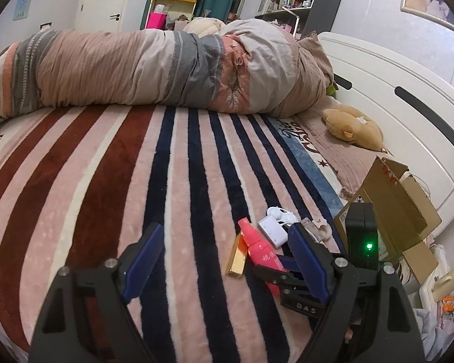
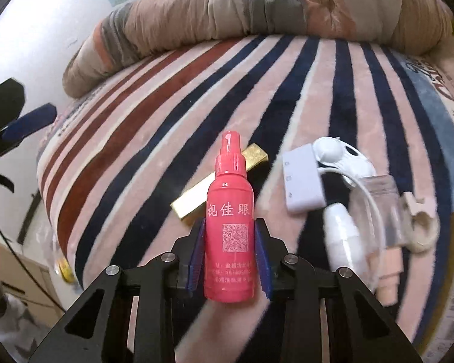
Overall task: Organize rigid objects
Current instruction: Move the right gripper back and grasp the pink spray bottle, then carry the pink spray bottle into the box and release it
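Observation:
My right gripper (image 2: 230, 230) is shut on a pink spray bottle (image 2: 229, 227), held lengthwise between the blue pads just above the striped blanket (image 2: 287, 90). The bottle (image 1: 258, 251) and right gripper (image 1: 275, 267) also show in the left wrist view. A gold bar (image 2: 196, 196) lies under the bottle, also seen in the left wrist view (image 1: 237, 257). To the right lie a white adapter box (image 2: 302, 178), a white earbud case (image 2: 342, 157), a white bottle (image 2: 345, 236) and a clear jar (image 2: 387, 208). My left gripper (image 1: 224, 242) is open and empty, left of the pile.
An open cardboard box (image 1: 393, 211) stands at the right on the bed by the white headboard (image 1: 408, 106). A rolled duvet (image 1: 166, 69) lies across the far side. A plush toy (image 1: 351, 127) sits near the headboard. The bed edge drops off at the left (image 2: 45, 196).

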Demonstrator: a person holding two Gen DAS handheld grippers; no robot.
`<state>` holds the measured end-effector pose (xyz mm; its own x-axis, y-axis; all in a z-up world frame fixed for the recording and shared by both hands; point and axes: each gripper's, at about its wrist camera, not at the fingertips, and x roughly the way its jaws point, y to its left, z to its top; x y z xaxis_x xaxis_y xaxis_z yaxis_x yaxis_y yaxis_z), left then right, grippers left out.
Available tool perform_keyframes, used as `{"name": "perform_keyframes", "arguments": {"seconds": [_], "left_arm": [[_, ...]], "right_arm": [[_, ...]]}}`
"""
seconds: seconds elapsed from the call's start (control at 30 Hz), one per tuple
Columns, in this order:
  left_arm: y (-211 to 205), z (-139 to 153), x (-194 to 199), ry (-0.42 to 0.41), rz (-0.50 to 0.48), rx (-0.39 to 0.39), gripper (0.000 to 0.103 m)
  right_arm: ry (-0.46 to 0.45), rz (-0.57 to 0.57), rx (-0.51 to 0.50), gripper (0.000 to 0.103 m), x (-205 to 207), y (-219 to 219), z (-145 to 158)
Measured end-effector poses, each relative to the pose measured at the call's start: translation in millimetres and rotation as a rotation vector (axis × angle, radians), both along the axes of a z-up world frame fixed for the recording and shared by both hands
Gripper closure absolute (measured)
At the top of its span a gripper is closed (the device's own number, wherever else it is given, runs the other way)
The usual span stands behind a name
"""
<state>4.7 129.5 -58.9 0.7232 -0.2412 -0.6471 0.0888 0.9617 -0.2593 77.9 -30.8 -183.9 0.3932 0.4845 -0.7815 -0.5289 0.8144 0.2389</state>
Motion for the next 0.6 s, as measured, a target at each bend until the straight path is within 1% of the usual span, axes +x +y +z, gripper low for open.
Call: {"name": "perform_keyframes", "arguments": {"seconds": [0.1,0.23,0.33,0.37,0.43,0.5,0.6], "left_arm": [[1,-2,2,0.01,0.002,-0.005,0.021],[1,-5,4,0.027,-0.019,-0.04,0.021],[-2,-4,5,0.037,-0.041,-0.053,0.021],[-4,-3,5,0.037,-0.054,-0.061,0.021],[-11,2,8,0.032,-0.107,-0.102,0.021],[-21,8,10,0.025,-0.155,-0.128,0.021],[-42,25,12,-0.003,-0.253,-0.18,0.022]], "right_arm": [[-0.024,0.003,-0.003,0.076,2,6,0],[-0.002,0.011,-0.015,0.076,7,12,-5],[-0.057,0.015,-0.021,0.076,-3,11,5],[-0.084,0.034,-0.012,0.076,-10,9,12],[-0.128,0.06,0.014,0.076,-24,5,28],[-0.178,0.071,0.06,0.076,-40,-2,52],[-0.263,0.078,0.129,0.076,-62,-18,89]]}}
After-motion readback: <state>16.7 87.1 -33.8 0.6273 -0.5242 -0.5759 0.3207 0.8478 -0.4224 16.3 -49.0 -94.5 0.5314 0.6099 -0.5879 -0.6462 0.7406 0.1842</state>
